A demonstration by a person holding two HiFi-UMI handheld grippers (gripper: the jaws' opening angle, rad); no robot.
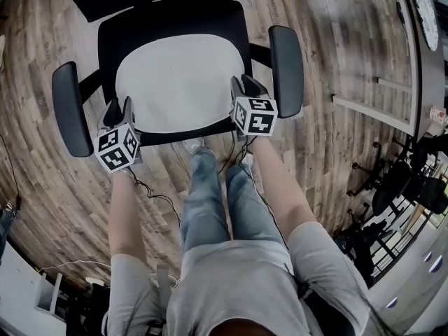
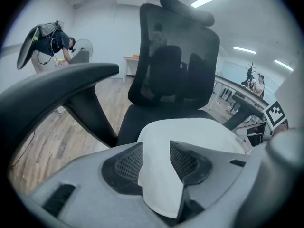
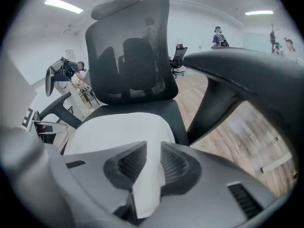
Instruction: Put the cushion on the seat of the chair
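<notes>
A white cushion [image 1: 178,82] lies flat on the black seat [image 1: 115,37] of an office chair. My left gripper [image 1: 120,108] is at the cushion's front left corner and my right gripper [image 1: 246,87] at its front right corner. In the left gripper view the jaws [image 2: 156,158] stand wide apart, with the cushion [image 2: 190,132] corner lying loose between them. In the right gripper view the jaws [image 3: 153,163] are apart by a narrower gap, and a fold of the cushion [image 3: 118,129] edge sits between them, not visibly pressed.
The chair's armrests [image 1: 70,107] [image 1: 287,68] flank both grippers closely, and the mesh backrest [image 2: 175,61] rises behind the seat. The person's legs [image 1: 210,194] stand just before the chair. Cables [image 1: 157,198] trail on the wood floor; other chairs and stands [image 1: 399,187] crowd the right.
</notes>
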